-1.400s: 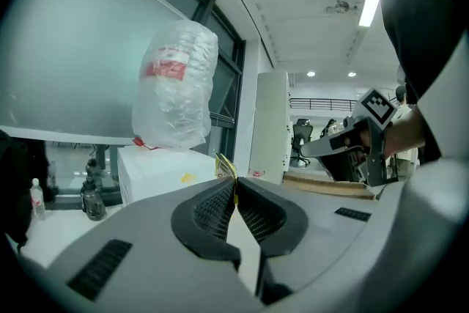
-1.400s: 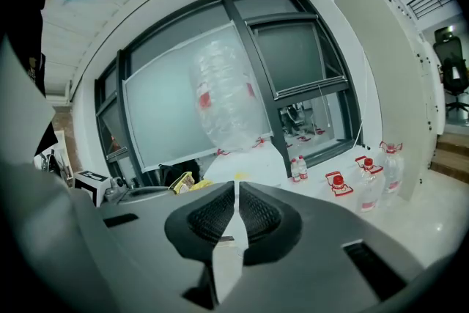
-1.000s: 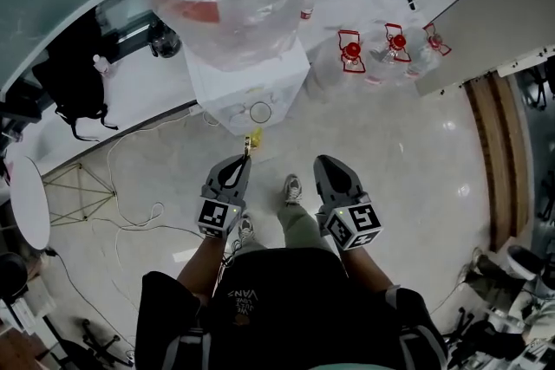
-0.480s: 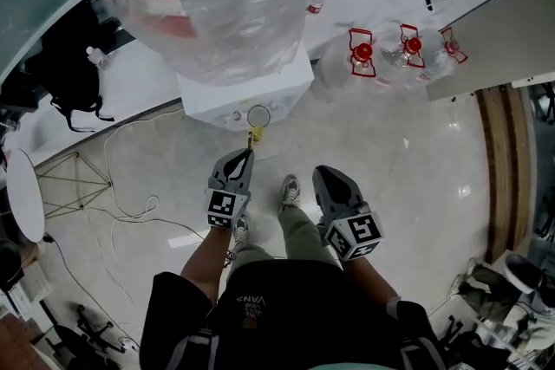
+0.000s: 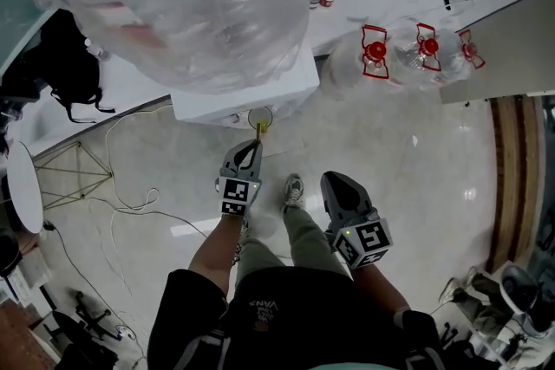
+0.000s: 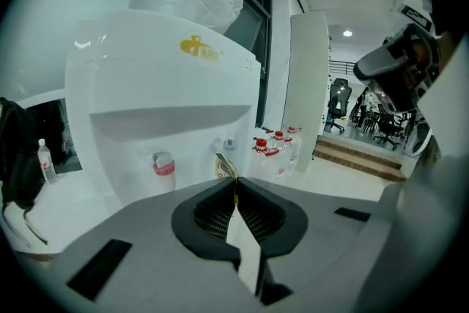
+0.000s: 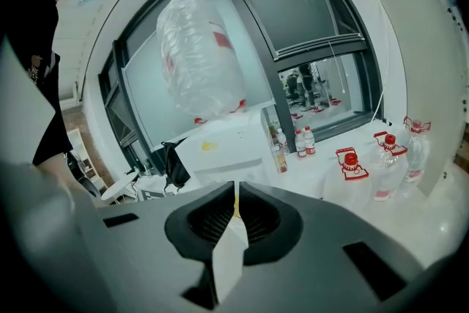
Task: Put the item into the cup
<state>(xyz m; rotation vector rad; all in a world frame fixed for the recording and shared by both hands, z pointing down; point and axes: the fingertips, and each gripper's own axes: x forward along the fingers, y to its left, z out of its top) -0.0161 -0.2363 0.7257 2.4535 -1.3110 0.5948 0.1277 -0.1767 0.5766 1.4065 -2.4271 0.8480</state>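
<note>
Left hand-held gripper (image 5: pixel 254 144) pinches the yellow item (image 5: pixel 261 128) right at the cup (image 5: pixel 259 116) rim. Right hand-held gripper (image 5: pixel 333 181) is closed and empty. Let go early and it likely drops to the floor (image 5: pixel 390 152).

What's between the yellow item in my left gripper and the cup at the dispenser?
Nothing visible. The left gripper holds the yellow item just short of the cup rim, with only open gap between them.

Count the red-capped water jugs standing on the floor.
3. They stand in a row beside the water dispenser: first jug nearest it, middle jug, last jug by the wall panel. Others may be hidden behind the panel.
</note>
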